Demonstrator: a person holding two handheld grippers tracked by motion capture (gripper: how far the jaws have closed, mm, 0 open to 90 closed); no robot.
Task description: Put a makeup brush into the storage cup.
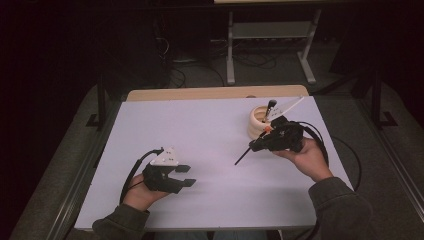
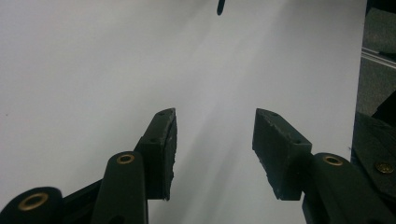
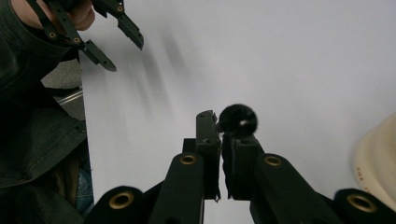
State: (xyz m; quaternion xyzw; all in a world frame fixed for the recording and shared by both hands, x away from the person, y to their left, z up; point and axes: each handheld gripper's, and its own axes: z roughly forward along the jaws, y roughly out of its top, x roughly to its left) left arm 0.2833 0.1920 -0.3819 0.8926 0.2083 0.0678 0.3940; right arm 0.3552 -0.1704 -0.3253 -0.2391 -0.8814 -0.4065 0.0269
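My right gripper [image 1: 255, 146] is shut on a thin black brush [image 1: 242, 156], whose handle sticks out to the lower left just above the white tabletop [image 1: 200, 125]. In the right gripper view the jaws [image 3: 220, 123] are together, with the brush's round dark end [image 3: 238, 120] at their tips. My left gripper [image 1: 190, 175] hovers open at the table's near left, and its pads [image 2: 163, 140] have bare table between them. The brush's tip [image 2: 220, 7] shows far ahead of it. The left gripper [image 3: 126, 56] also appears open at the upper left of the right gripper view.
A cream ridged holder [image 1: 259, 125] stands just behind my right gripper, with a black brush [image 1: 270, 107] and a pale stick [image 1: 290, 106] leaning in it. Its edge [image 3: 378, 158] shows at the right. A wooden strip [image 1: 215, 93] runs along the table's far edge.
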